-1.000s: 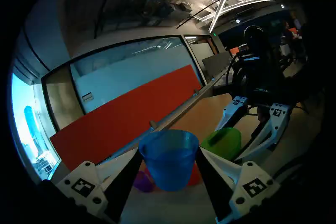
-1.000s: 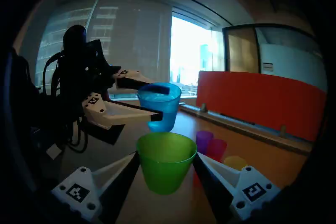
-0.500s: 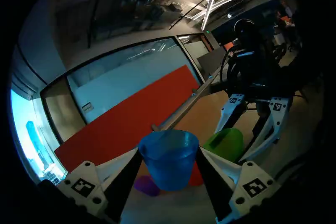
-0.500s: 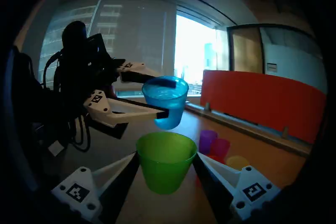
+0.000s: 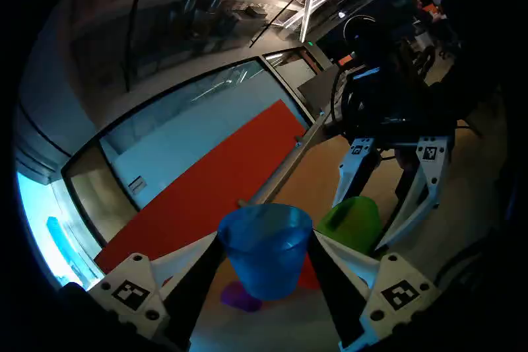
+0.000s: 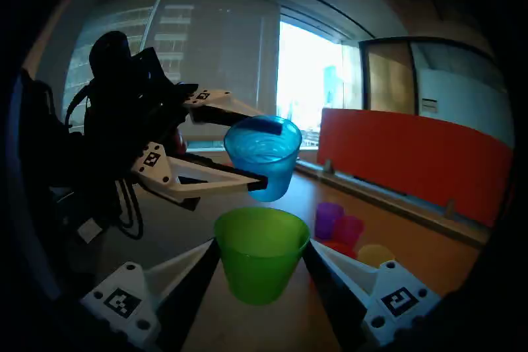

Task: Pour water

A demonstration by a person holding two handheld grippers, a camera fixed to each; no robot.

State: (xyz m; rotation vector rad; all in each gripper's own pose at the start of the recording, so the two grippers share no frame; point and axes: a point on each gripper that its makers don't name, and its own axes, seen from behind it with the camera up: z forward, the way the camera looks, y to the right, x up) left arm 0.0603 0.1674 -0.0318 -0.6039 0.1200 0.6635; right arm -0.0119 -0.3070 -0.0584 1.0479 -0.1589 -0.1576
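1. Blue cup has risen and come closer, now just above green cup's far rim.
2. Its mouth has tipped toward green cup.
3. In the left gripper view, orange wall slants steeper.

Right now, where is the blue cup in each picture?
Left gripper view: blue cup low centre, between the near fingers.
Right gripper view: blue cup just above centre, above the green cup.
Shared landmark: the orange-red wall panel.
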